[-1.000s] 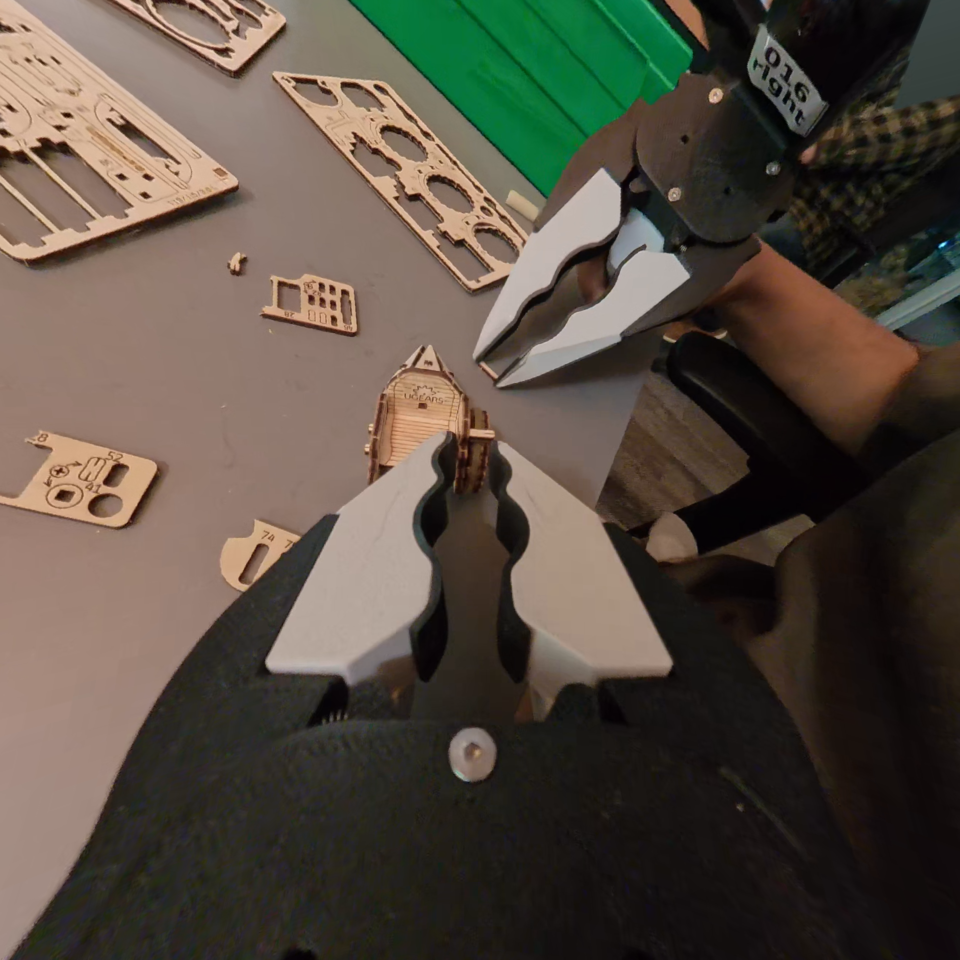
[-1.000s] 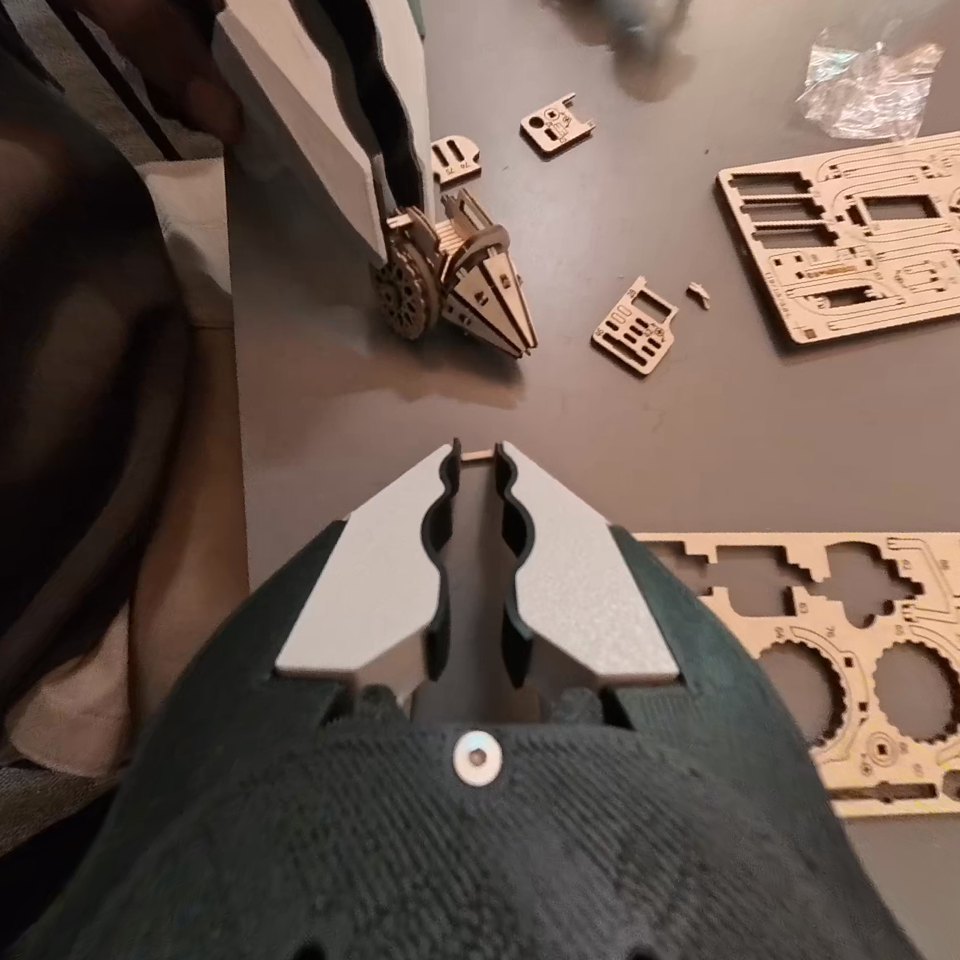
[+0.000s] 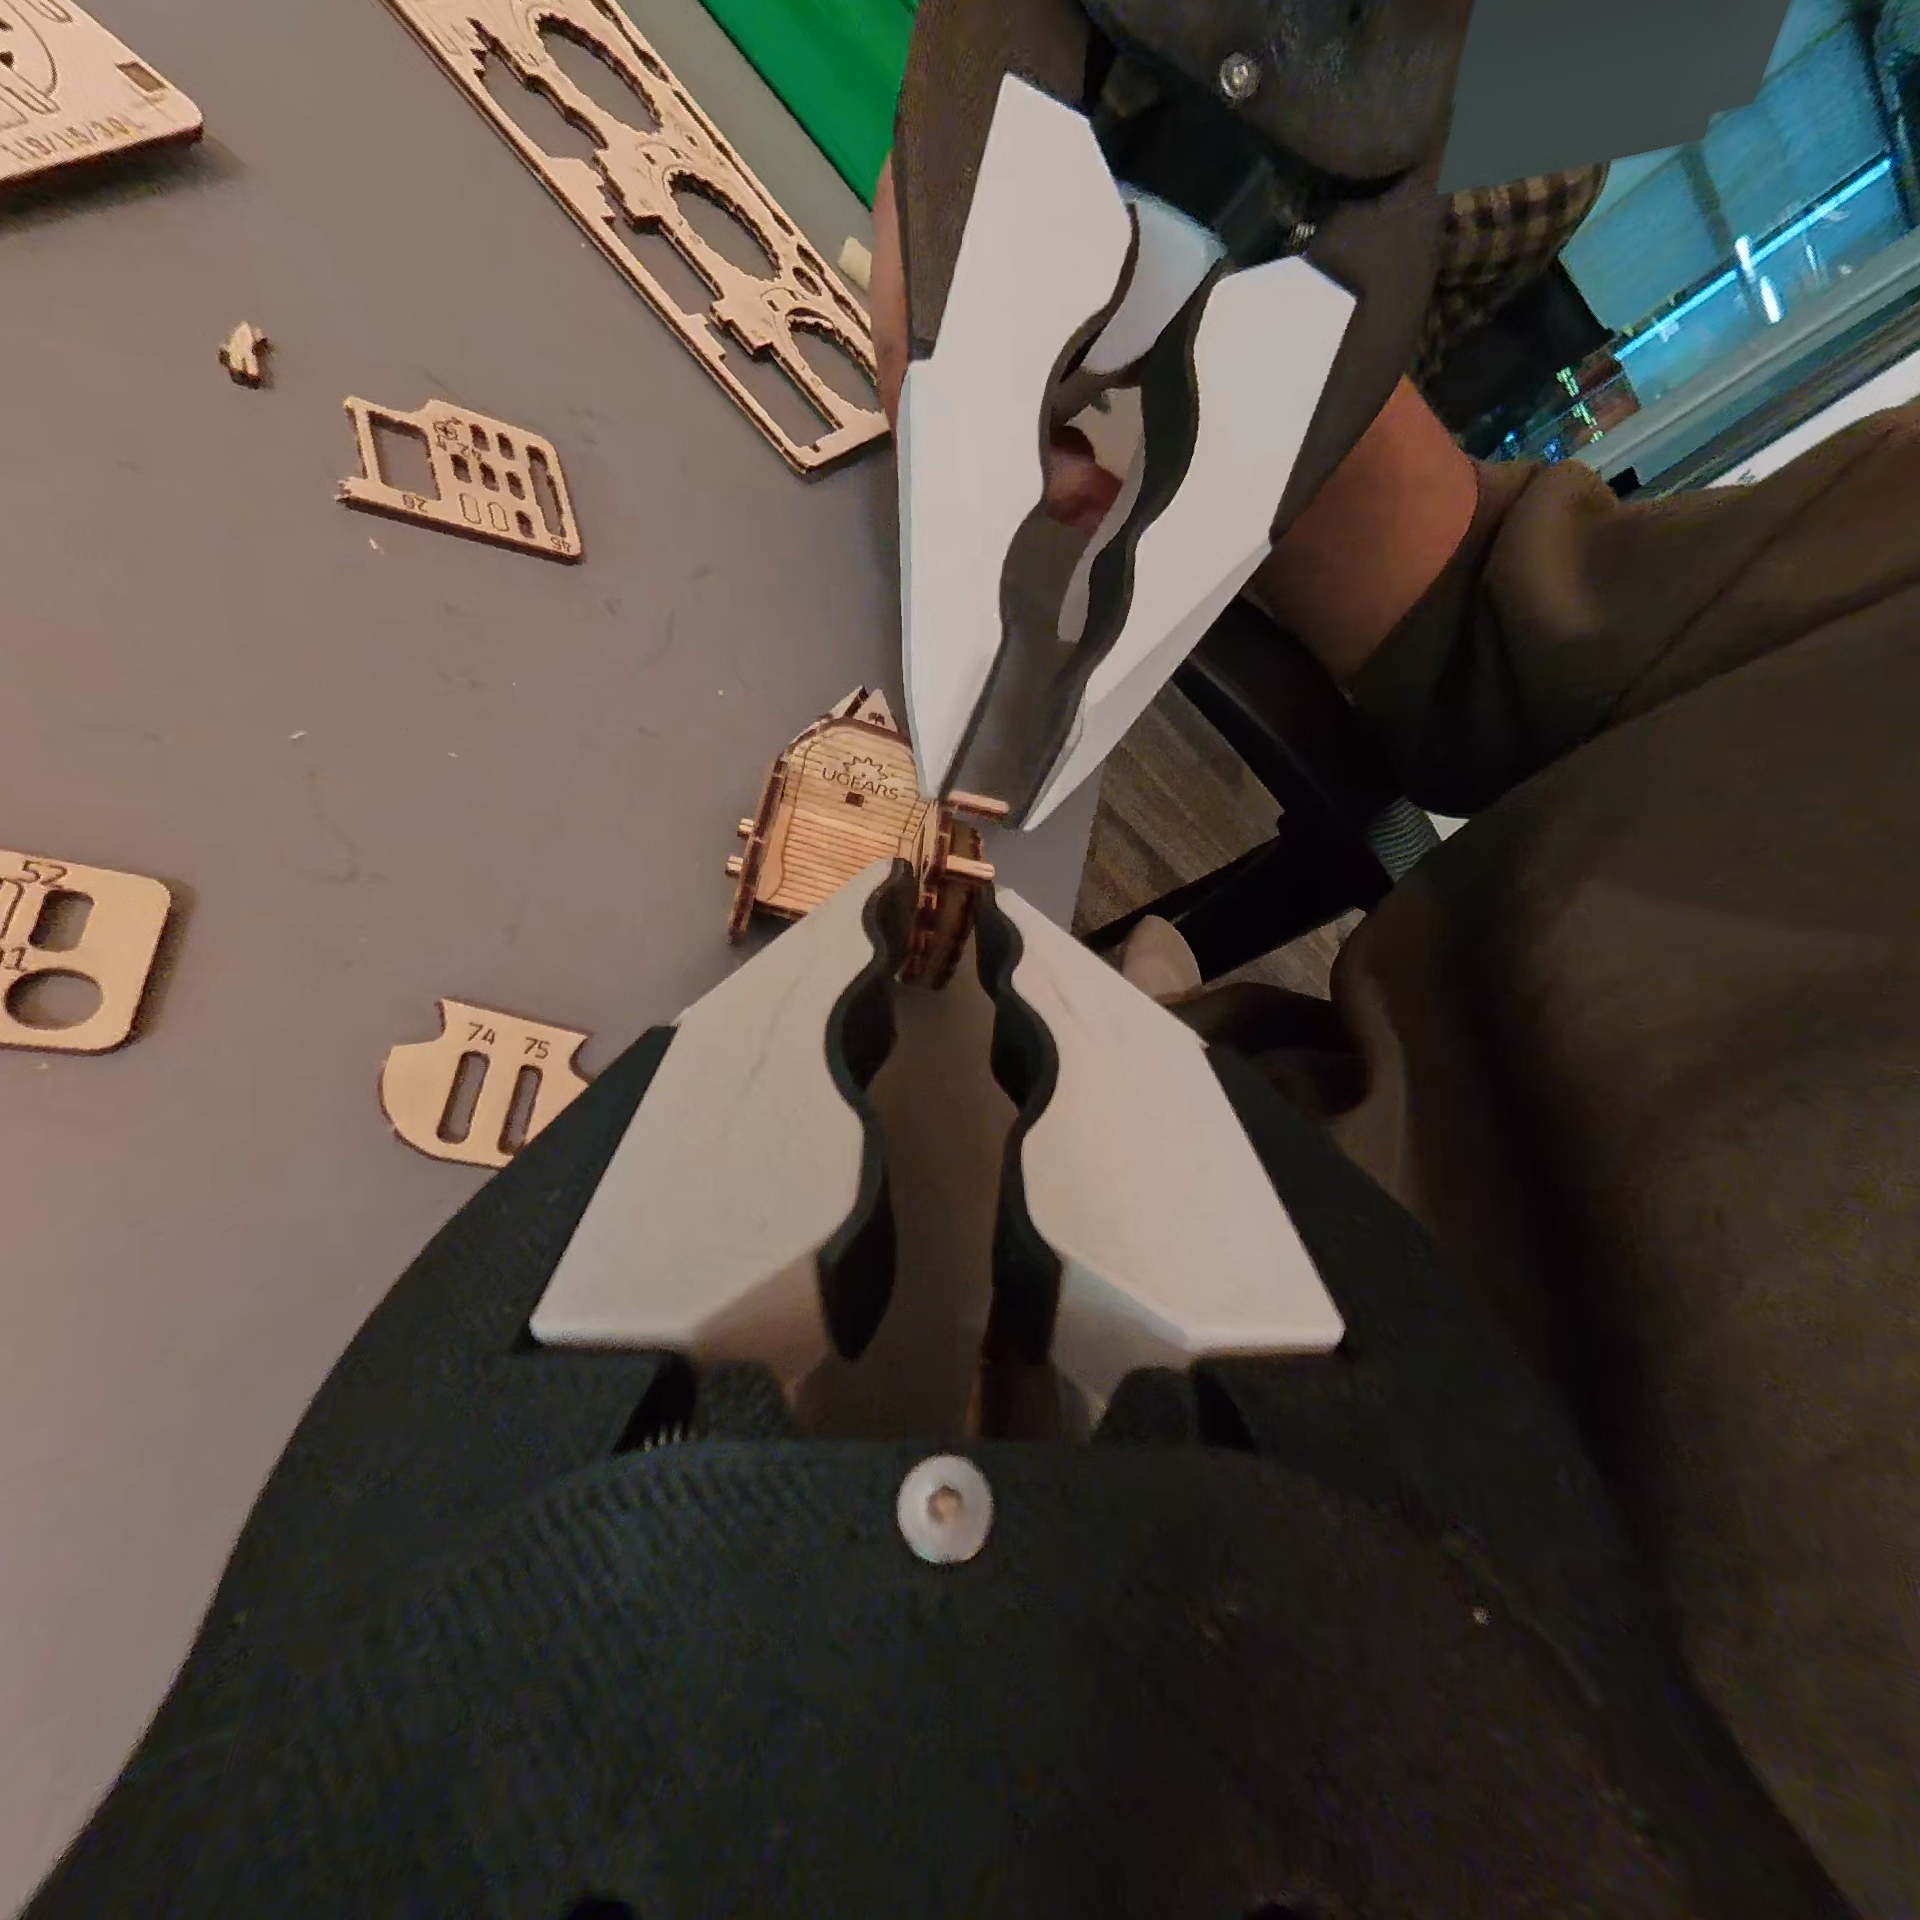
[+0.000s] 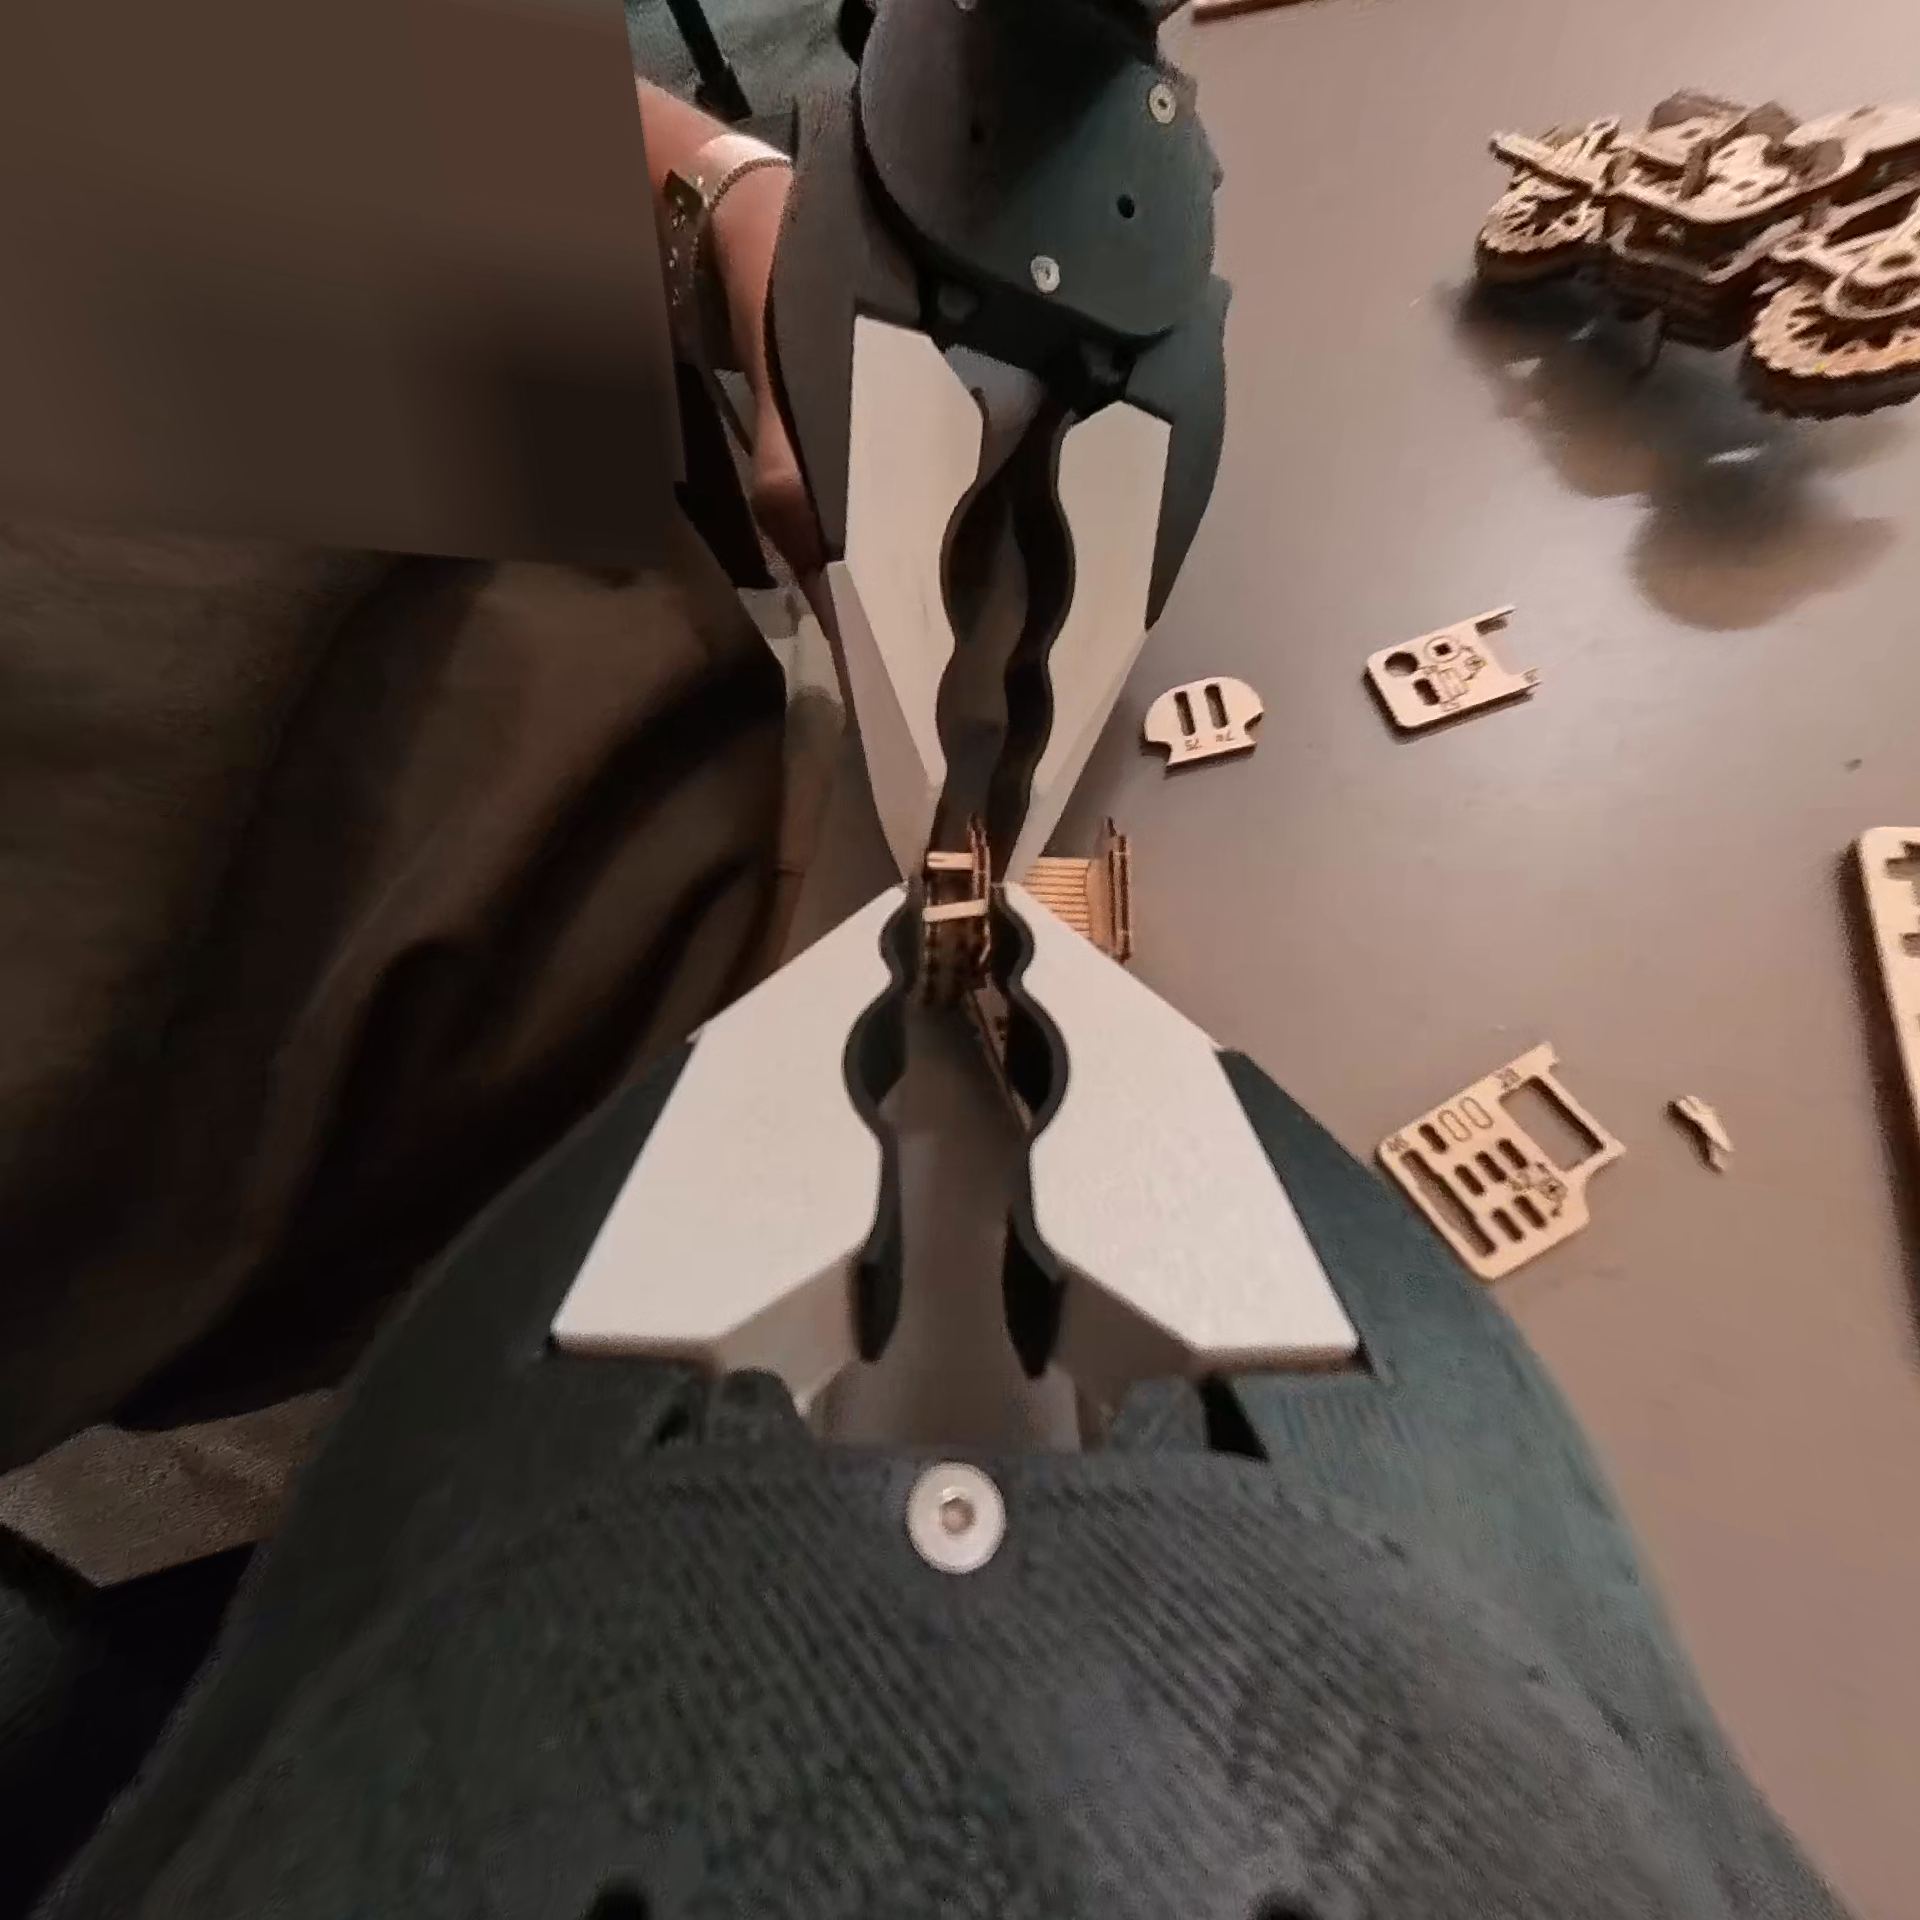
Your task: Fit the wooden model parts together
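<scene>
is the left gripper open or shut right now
Shut on the wooden model: the left gripper pinches the model's gear wheel between its tips, seen in both wrist views.

My left tool (image 3: 935,914) and right tool (image 3: 977,805) meet tip to tip over the small wooden model (image 3: 831,831) at the surface (image 3: 312,675) edge. Loose offcuts (image 3: 462,478) lie left of it, the cut sheets (image 3: 665,208) beyond.
</scene>
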Tool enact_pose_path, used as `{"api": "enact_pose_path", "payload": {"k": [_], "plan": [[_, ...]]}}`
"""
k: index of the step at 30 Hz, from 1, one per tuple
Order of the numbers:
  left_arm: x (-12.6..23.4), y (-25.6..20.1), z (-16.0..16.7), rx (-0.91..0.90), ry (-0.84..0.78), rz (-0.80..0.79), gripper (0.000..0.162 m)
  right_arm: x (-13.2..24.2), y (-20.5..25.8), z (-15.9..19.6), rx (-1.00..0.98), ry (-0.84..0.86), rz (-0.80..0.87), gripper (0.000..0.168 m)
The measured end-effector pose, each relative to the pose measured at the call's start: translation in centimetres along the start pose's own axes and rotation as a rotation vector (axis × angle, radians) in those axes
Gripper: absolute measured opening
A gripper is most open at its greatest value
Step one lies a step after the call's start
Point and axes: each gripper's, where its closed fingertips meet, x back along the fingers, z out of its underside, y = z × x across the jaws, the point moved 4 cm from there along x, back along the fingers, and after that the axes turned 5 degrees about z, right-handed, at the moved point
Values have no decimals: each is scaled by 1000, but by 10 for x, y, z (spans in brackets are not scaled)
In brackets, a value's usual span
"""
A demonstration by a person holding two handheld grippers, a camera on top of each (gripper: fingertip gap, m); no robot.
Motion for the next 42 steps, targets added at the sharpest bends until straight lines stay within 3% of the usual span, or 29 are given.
{"api": "enact_pose_path", "payload": {"k": [26, 42], "plan": [[0, 1, 0, -16, 2, -27, 10, 0, 1, 1, -13, 60, 97, 11], [-1, 0, 2, -39, 8, -46, 10, -1, 2, 0, -94, 132, 72, 11]]}}
